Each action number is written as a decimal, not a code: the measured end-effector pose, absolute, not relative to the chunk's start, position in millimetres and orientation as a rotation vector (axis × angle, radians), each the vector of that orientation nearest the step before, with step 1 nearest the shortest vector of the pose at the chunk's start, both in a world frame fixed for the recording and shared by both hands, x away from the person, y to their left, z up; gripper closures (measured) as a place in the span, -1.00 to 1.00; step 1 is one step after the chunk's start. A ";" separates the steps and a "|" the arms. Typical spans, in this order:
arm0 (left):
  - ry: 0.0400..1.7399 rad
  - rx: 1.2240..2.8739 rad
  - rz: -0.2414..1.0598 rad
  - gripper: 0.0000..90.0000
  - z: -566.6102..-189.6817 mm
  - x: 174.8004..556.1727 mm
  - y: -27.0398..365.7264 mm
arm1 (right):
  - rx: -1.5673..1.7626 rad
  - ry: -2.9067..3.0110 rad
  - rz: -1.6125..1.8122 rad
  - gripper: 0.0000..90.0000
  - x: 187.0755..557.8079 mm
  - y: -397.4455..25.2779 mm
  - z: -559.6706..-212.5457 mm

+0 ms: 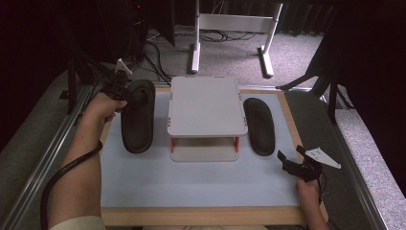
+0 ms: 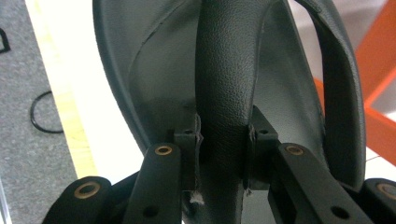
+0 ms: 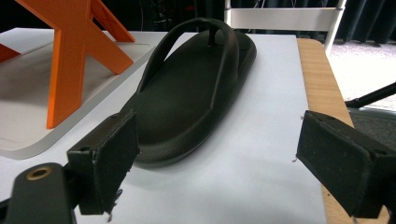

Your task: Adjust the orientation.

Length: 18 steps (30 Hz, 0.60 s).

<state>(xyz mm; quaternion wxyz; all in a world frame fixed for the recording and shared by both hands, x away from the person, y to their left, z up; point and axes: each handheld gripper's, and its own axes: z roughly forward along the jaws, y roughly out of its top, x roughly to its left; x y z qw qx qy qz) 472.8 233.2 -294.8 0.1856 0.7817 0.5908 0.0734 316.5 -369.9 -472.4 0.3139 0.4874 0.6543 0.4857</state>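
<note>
Two black flip-flops flank a white two-tier rack (image 1: 207, 108) with orange supports. The left flip-flop (image 1: 138, 117) lies lengthwise on the blue mat, left of the rack. My left gripper (image 1: 118, 87) is at its far end, shut on the thick strap (image 2: 224, 93), which is pinched between both pads (image 2: 187, 149). The right flip-flop (image 1: 260, 125) lies flat to the right of the rack, strap up (image 3: 187, 102). My right gripper (image 1: 293, 161) hovers open just near of its heel, apart from it, with nothing between its pads (image 3: 105, 158).
The blue mat (image 1: 191, 182) sits on a wood-edged board (image 1: 201, 216). Orange rack supports (image 3: 74, 42) stand on the white base plate (image 3: 28, 116), left of the right flip-flop. Metal rails run along both table sides. A white desk frame (image 1: 234, 28) stands behind.
</note>
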 end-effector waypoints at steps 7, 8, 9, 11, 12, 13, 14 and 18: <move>1.628 2.192 0.246 0.60 -261.1 468.1 220.8 | 1.280 1.724 1.273 -0.73 316.8 -369.3 -472.9; 1.625 2.187 0.247 0.60 -257.9 467.8 218.8 | 1.280 1.724 1.270 -0.73 316.8 -369.3 -473.0; 1.621 2.187 0.249 0.60 -254.9 467.5 216.6 | 1.280 1.724 1.268 -0.73 316.9 -369.3 -473.0; 1.608 2.184 0.252 0.60 -249.1 467.0 212.4 | 1.280 1.723 1.268 -0.73 316.9 -369.3 -473.0; 1.604 2.188 0.257 0.60 -246.2 466.7 210.1 | 1.280 1.722 1.270 -0.73 316.9 -369.3 -473.1; 1.597 2.188 0.258 0.60 -243.5 466.5 207.8 | 1.280 1.723 1.270 -0.73 316.9 -369.4 -473.0; 1.594 2.190 0.260 0.60 -240.9 466.5 205.7 | 1.281 1.724 1.268 -0.73 317.0 -369.4 -473.0; 1.579 2.189 0.268 0.60 -234.0 466.4 197.3 | 1.279 1.727 1.266 -0.73 317.0 -369.3 -473.0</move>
